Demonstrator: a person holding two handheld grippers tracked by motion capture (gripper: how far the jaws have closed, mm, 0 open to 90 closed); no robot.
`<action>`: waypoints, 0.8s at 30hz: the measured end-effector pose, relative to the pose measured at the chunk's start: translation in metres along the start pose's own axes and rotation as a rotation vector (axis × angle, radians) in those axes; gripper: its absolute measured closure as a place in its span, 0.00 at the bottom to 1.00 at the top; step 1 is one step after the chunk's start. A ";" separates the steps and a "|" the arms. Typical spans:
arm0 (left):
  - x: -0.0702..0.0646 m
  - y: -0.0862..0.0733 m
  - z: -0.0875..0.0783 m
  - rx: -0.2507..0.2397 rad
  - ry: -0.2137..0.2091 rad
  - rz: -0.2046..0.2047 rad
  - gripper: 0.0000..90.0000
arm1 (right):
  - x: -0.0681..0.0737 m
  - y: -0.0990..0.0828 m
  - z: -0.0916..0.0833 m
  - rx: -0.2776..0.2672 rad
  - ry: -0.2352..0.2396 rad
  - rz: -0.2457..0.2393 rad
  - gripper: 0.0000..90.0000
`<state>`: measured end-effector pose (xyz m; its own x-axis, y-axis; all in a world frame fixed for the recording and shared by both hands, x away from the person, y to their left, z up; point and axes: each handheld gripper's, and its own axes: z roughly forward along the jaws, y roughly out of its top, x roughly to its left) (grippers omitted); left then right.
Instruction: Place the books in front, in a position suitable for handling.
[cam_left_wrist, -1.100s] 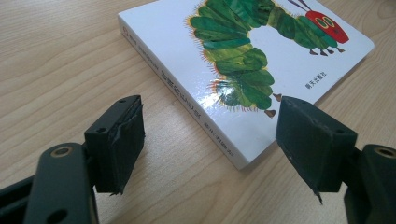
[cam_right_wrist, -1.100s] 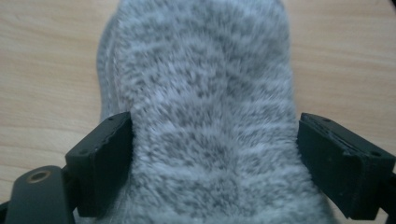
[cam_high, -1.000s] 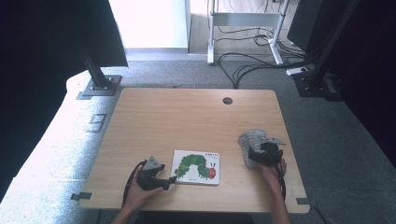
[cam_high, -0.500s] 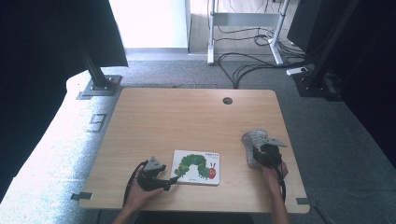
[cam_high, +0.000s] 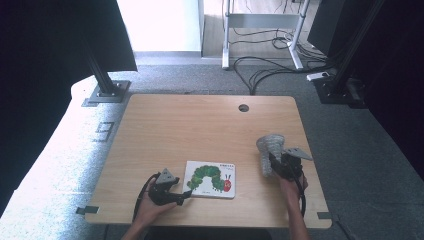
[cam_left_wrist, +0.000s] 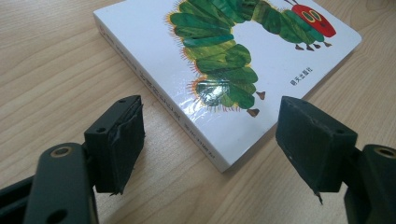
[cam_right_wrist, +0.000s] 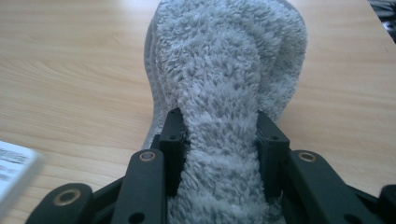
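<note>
Right hand-held gripper (cam_right_wrist: 218, 154) has just been closing its jaws and is now clamping the slipper (cam_high: 270, 150), lifting it higher than a second ago near the worktop's (cam_high: 200, 125) right edge. Slipper is looking grey, fluffy. Left hand-held gripper (cam_left_wrist: 210, 140) is gaping at the book's (cam_high: 210, 179) corner near the front edge.

In the right gripper view the grey fluffy cloth (cam_right_wrist: 224, 88) hides its own underside and the table behind it, only a blurred white corner of the picture book (cam_right_wrist: 14, 175) enters at the left edge beside the cloth, and the book's small title print (cam_high: 226, 164) is illegible from above.
</note>
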<state>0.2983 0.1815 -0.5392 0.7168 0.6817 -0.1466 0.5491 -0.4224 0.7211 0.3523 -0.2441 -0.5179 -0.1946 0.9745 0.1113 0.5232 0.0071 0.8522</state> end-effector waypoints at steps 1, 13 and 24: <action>0.000 0.000 0.000 0.001 0.001 0.002 0.27 | 0.003 0.002 -0.002 -0.010 0.005 -0.008 0.69; -0.006 0.000 0.006 0.019 0.000 0.018 0.27 | 0.045 0.011 -0.008 -0.055 0.134 -0.061 0.69; -0.009 -0.001 0.010 0.025 0.005 0.027 0.27 | 0.070 0.011 -0.006 -0.055 0.204 -0.089 0.69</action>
<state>0.2957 0.1693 -0.5454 0.7294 0.6728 -0.1240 0.5404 -0.4554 0.7076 0.3397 -0.1766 -0.4982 -0.4046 0.9050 0.1313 0.4520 0.0731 0.8890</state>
